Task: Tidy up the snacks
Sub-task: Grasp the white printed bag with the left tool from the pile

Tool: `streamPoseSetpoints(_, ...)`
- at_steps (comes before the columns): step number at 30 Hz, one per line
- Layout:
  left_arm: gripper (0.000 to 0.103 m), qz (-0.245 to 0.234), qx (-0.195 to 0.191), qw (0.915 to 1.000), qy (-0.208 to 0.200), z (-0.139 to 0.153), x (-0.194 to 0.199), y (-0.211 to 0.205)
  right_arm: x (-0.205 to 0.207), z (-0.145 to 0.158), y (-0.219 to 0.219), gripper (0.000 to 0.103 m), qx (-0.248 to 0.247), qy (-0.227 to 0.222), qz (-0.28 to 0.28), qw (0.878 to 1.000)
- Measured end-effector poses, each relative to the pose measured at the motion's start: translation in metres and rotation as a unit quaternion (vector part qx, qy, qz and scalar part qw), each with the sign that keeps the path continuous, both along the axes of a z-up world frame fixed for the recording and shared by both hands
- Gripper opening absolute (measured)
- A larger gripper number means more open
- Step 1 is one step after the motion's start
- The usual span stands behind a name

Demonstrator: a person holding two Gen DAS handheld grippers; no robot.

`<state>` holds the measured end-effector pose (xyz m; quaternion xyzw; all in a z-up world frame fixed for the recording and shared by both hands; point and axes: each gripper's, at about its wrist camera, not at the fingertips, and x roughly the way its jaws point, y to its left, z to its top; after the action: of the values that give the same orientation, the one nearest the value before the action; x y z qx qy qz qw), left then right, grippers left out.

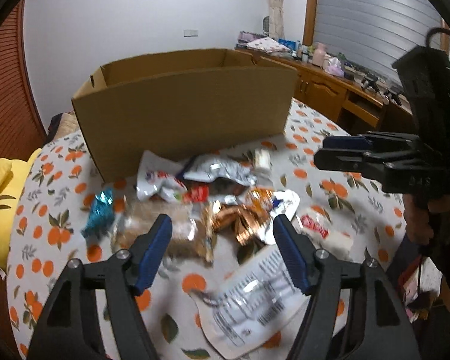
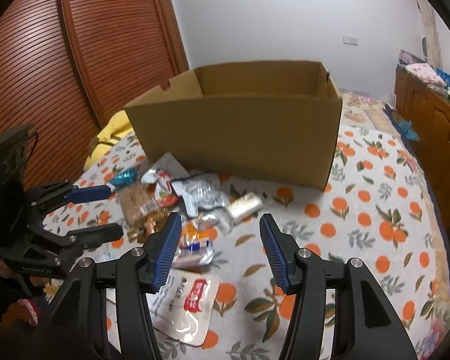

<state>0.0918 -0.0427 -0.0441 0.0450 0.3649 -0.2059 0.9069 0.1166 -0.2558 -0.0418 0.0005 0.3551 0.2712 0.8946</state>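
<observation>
On a bed spread with an orange-fruit print cloth (image 2: 375, 210), we see a heap of snack packets (image 1: 213, 201) lying loose just in front of an open cardboard box (image 1: 183, 111). Writing on the packets is too blurred to read: the white pouch (image 2: 189, 303) nearest us in the right wrist view bears a red label with pale characters, and a flat white packet (image 1: 255, 297) in the left wrist view shows rows of fine black print. What we can see of the box's inside looks empty, though its near wall hides the floor. Among the heap are a blue foil sweet (image 1: 100, 213), a clear bag of brown biscuits (image 1: 171, 234), crumpled copper foil (image 1: 240, 222) and a silver pouch (image 2: 201, 192).

Our left gripper (image 1: 222, 225) hangs above the heap with its blue-padded jaws wide apart and nothing between them. Our right gripper (image 2: 219, 225) also stands parted and empty, over the heap's right edge.

Beyond, a wooden slatted door (image 2: 60, 60) stands left, a wooden cabinet (image 1: 330, 90) cluttered with bottles stands right, and a yellow cushion (image 1: 0, 198) lies beside the bed.
</observation>
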Motion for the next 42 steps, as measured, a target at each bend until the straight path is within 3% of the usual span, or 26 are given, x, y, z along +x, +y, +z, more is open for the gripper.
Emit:
streamPoseSetpoints(9, 0.07, -0.045, 0.026, 0.9984, 0.024, -0.018, -0.022, -0.019, -0.015, -0.021, 0.0, 0.056, -0.011, 0.02, 0.004, 1.0)
streamPoseSetpoints(14, 0.07, -0.082, 0.043, 0.9948, 0.041, -0.023, -0.029, -0.032, -0.021, -0.02, -0.004, 0.056, -0.008, 0.021, 0.003, 1.0)
streamPoseSetpoints(26, 0.073, -0.116, 0.073, 0.9889, 0.056, -0.03, -0.025, -0.051, -0.03, -0.008, -0.008, 0.056, 0.004, 0.012, 0.005, 1.0)
streamPoseSetpoints(32, 0.08, -0.129, 0.109, 0.9842, 0.051, -0.035, -0.021, -0.065, -0.031, -0.009, -0.009, 0.056, 0.007, 0.017, 0.004, 1.0)
streamPoseSetpoints(39, 0.092, -0.113, 0.076, 0.9872, 0.082, -0.039, -0.003, -0.062, -0.031, -0.012, -0.012, 0.056, 0.011, 0.022, 0.0, 1.0)
streamPoseSetpoints(42, 0.096, -0.111, 0.076, 0.9879, 0.077, -0.041, -0.003, -0.063, -0.032, -0.013, -0.012, 0.056, 0.012, 0.024, -0.002, 1.0)
